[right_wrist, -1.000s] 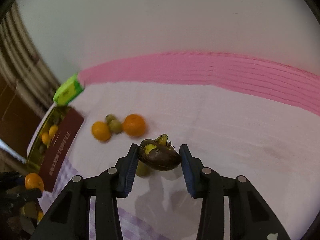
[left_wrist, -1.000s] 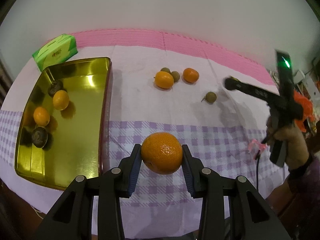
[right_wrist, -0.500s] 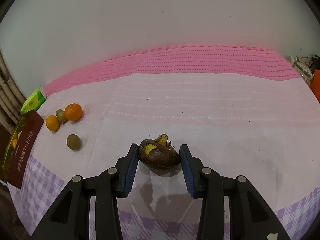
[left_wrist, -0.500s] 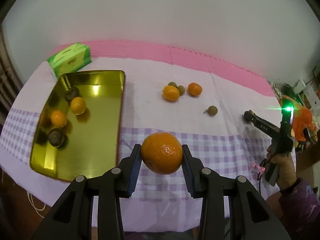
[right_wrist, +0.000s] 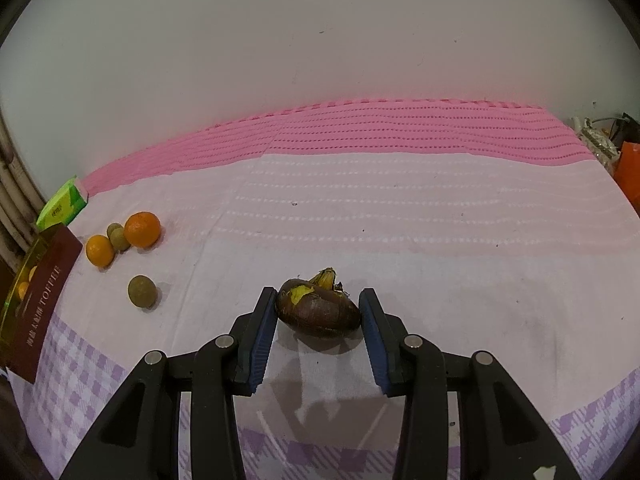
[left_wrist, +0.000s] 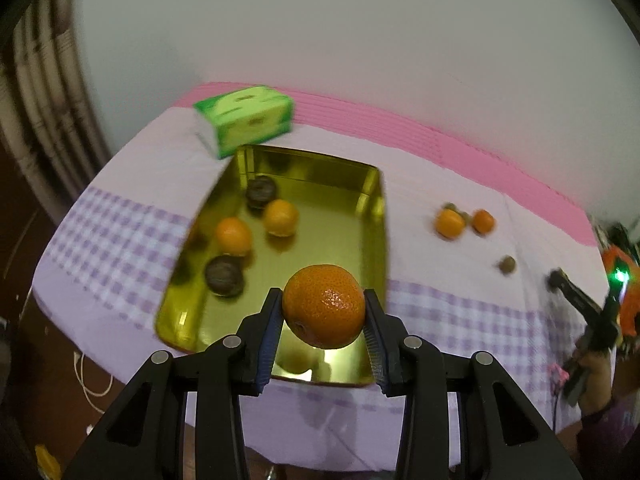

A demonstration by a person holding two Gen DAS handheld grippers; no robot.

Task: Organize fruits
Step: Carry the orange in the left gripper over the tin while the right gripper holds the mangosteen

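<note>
The left tool [left_wrist: 323,334] stays clamped on a round orange [left_wrist: 324,306] — now above the gold tray's [left_wrist: 376,216] near end, having swung left from the checked cloth. The right tool [right_wrist: 319,330] grips a dark brown fruit [right_wrist: 318,311], long axis crosswise — yellow stub pointing far, just above the bench [right_wrist: 440,240].
</note>
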